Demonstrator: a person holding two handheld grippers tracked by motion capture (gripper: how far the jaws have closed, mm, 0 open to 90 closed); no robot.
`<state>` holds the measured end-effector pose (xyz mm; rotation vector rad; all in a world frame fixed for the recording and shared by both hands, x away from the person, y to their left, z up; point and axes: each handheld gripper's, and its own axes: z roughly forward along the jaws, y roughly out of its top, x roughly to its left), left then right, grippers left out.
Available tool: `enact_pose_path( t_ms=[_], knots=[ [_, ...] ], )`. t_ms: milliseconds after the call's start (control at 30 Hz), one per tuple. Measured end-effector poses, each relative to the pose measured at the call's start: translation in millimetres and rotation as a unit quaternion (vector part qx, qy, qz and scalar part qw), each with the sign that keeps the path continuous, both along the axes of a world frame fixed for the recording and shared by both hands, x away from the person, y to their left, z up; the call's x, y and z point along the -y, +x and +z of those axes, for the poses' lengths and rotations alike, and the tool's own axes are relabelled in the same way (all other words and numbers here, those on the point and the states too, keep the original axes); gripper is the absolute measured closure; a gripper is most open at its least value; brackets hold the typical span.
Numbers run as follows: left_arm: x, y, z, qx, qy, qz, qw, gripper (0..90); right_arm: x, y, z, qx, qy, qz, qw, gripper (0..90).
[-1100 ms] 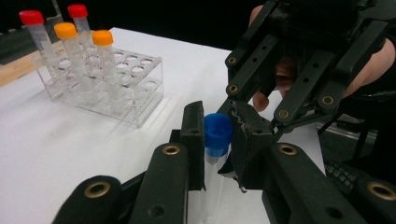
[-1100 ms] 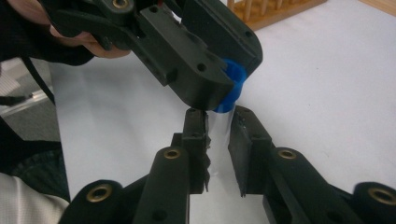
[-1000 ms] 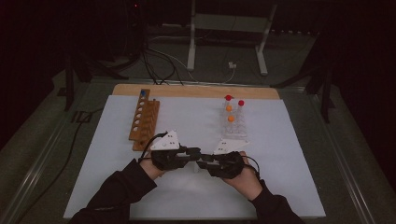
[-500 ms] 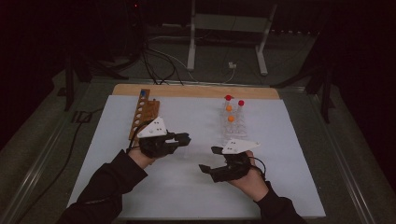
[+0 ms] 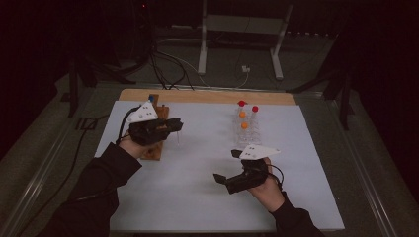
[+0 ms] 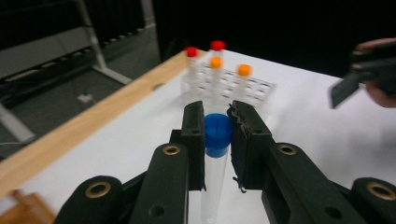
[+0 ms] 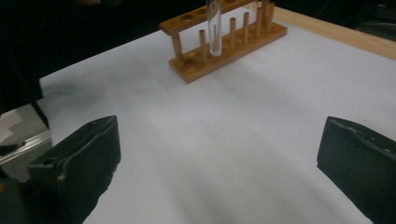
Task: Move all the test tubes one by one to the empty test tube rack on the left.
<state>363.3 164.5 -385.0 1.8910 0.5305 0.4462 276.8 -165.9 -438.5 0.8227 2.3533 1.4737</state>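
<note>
A clear tube with a blue cap (image 6: 218, 131) is pinched just below its cap by the left gripper (image 5: 174, 124), held above the white mat (image 5: 197, 197) beside the wooden rack (image 7: 224, 42). The right gripper (image 5: 226, 168) is spread wide over bare mat. 4 capped tubes are counted in the clear rack (image 5: 247, 131): 2 red, 2 orange.

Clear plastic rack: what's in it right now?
The clear plastic rack holds four capped tubes: two red-capped at the back, two orange-capped in front. Their lower ends blur into the clear rack, so any contents can't be told.
</note>
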Motion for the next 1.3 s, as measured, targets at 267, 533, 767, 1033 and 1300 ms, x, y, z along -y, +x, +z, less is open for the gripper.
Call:
enact_pose_path(
  t_ms=[267, 533, 767, 1033, 1300],
  knots=[
    [-20.2, 21.3, 13.3, 0.012, -0.009, 0.049, 0.9987, 77.6, 2.4, -0.9, 2.3, 0.005, 0.008, 0.003, 1.0, 0.0],
    [-37.7, 44.2, 18.1, 0.017, -0.013, 0.1, 0.9947, 77.6, 4.4, -1.6, 4.2, 0.011, 0.012, 0.001, 0.9999, 0.0],
    [-48.3, 62.7, 14.2, 0.014, -0.012, 0.138, 0.9902, 77.7, 5.2, -1.3, 4.2, 0.011, 0.012, 0.002, 0.9999, 0.0],
    [-61.4, 83.8, 7.0, 0.011, -0.007, 0.185, 0.9827, 77.6, 4.7, -1.1, 3.1, 0.008, 0.011, 0.008, 0.9999, 0.0],
    [-66.4, 97.8, -6.9, 0.011, -0.019, 0.223, 0.9747, 77.6, 5.3, -0.4, 1.3, 0.004, 0.01, 0.009, 0.9999, 0.0]
  ],
)
